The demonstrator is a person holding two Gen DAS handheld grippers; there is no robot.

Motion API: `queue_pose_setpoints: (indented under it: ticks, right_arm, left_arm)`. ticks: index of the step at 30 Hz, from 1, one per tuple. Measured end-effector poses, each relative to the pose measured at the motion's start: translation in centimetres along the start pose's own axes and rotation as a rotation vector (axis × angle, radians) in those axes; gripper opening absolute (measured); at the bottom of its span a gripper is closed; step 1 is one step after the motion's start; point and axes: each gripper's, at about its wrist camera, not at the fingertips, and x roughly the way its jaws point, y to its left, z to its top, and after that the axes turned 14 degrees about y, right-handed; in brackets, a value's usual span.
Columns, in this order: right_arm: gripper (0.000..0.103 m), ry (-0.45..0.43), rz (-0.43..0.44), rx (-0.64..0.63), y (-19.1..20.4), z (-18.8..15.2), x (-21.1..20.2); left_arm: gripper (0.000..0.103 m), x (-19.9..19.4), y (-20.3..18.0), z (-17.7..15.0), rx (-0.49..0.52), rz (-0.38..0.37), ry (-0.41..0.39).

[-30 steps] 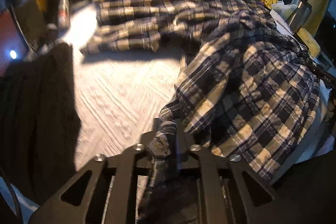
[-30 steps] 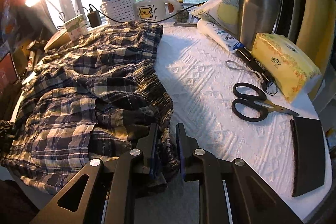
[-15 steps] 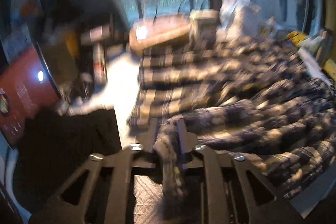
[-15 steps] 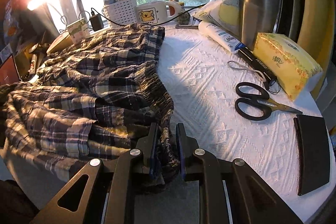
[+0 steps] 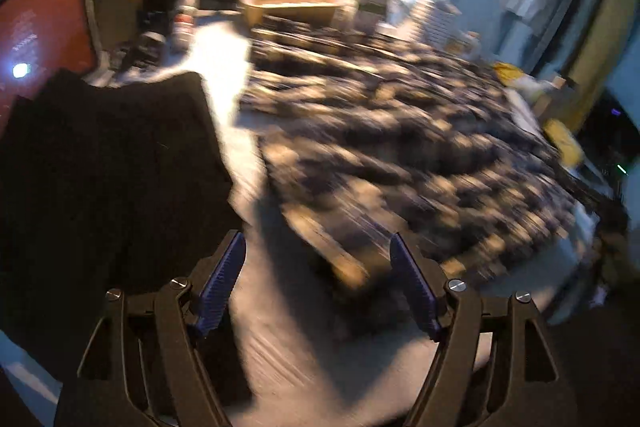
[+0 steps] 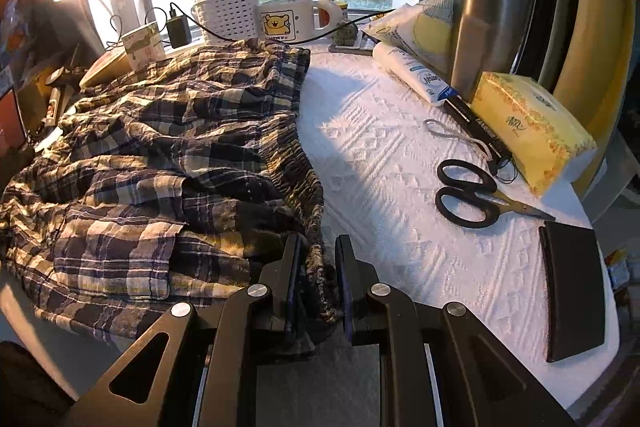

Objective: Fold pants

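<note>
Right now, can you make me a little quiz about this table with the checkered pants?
1. True or false: the right tongs are pinching the plaid pants.
2. Which lies nearest the black scissors? A) the yellow tissue pack B) the white basket C) the bear mug
3. Fill in: the left tongs have just been opening, and between their blue pads there is ______.

Key:
1. True: the waistband edge is squeezed between them.
2. A
3. Nothing: the pants lie just beyond them on the white tablecloth.
</note>
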Motion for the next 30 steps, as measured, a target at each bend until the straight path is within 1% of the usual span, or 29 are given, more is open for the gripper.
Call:
queue_pose_setpoints:
  ticks: [3, 5, 6, 7, 8, 9, 10, 11, 12, 13, 14, 16, 17, 18, 19, 22, 23, 25, 26, 27, 28, 29, 30]
  right_arm:
    - [0.018, 0.0, -0.013, 0.003, 0.1, -0.1, -0.5]
    - [0.028, -0.001, -0.021, 0.005, 0.1, -0.3, -1.0]
    - [0.05, -0.006, -0.032, 0.01, 0.1, -0.4, -1.3]
    - [0.074, -0.013, -0.036, 0.017, -0.1, -0.6, -1.6]
    - [0.079, -0.028, -0.029, 0.027, -0.3, -0.9, -2.0]
    - [0.079, -0.043, -0.016, 0.034, -0.4, -1.1, -2.3]
    - [0.079, -0.052, 0.006, 0.04, -0.6, -1.3, -2.6]
    - [0.079, -0.06, 0.026, 0.046, -0.8, -1.6, -2.7]
    - [0.079, -0.063, 0.034, 0.048, -0.7, -1.8, -2.7]
    - [0.079, -0.058, 0.048, 0.049, -0.7, -2.0, -2.4]
    - [0.076, -0.045, 0.067, 0.046, -0.6, -2.2, -1.8]
    - [0.042, -0.02, 0.083, 0.034, 0.0, -2.6, -0.8]
    - [0.039, -0.01, 0.065, 0.029, 0.5, -2.7, -0.4]
    - [0.027, -0.019, 0.037, 0.028, 0.8, -2.8, -0.4]
    - [0.019, -0.023, 0.047, 0.031, 0.9, -2.7, -0.7]
    - [0.019, -0.059, 0.049, 0.031, 1.1, -2.4, -2.6]
    - [0.019, -0.073, 0.043, 0.021, 1.3, -2.3, -3.4]
    - [0.017, -0.098, 0.031, -0.002, 1.6, -2.1, -5.0]
    - [0.017, -0.101, 0.027, -0.017, 1.8, -2.0, -5.7]
    - [0.017, -0.094, 0.022, -0.026, 1.9, -2.0, -5.9]
    - [0.017, -0.076, 0.009, -0.043, 2.1, -2.1, -5.8]
    - [0.017, -0.059, -0.005, -0.057, 2.2, -2.3, -5.4]
    - [0.017, -0.026, -0.022, -0.069, 2.4, -2.6, -4.5]
  left_arm:
    - [0.076, 0.7, -1.2, -1.2, 0.049, -0.055, 0.017]
    - [0.076, 2.0, -1.6, -1.7, 0.057, -0.046, 0.059]
    - [0.076, 2.4, -1.7, -1.7, 0.058, -0.039, 0.07]
    - [0.076, 2.3, -2.1, -2.0, 0.078, -0.019, 0.037]
    - [0.075, 2.3, -2.5, -2.1, 0.089, -0.015, 0.026]
    - [0.062, 2.5, -2.7, -2.1, 0.093, -0.022, 0.028]
    - [0.047, 2.6, -2.9, -2.1, 0.099, -0.032, 0.028]
    - [0.027, 2.7, -3.1, -2.1, 0.107, -0.026, 0.035]
    - [0.019, 2.8, -3.3, -2.1, 0.122, -0.018, 0.045]
    - [0.014, 2.7, -3.3, -2.2, 0.135, -0.024, 0.05]
    - [0.008, 2.5, -3.3, -2.2, 0.145, -0.036, 0.055]
    - [0.007, 1.6, -3.2, -2.3, 0.146, -0.054, 0.065]
    - [0.007, 0.8, -2.9, -2.3, 0.137, -0.077, 0.067]
    - [0.006, 0.2, -2.6, -2.3, 0.129, -0.092, 0.063]
    - [0.006, -0.7, -2.3, -2.2, 0.115, -0.112, 0.056]
    - [0.006, -3.1, -1.7, -2.0, 0.082, -0.16, 0.036]
    - [0.006, -4.0, -1.6, -1.9, 0.08, -0.165, 0.028]
    - [0.006, -4.2, -1.8, -1.9, 0.1, -0.148, 0.051]
    - [0.006, -3.8, -1.9, -2.1, 0.113, -0.137, 0.085]
    - [0.007, -2.8, -1.9, -2.4, 0.116, -0.133, 0.135]
    - [0.007, -1.7, -1.7, -2.8, 0.107, -0.13, 0.184]
    - [0.007, -0.3, -1.6, -3.3, 0.092, -0.107, 0.24]
    - [0.007, 0.5, -1.4, -3.5, 0.087, -0.089, 0.271]
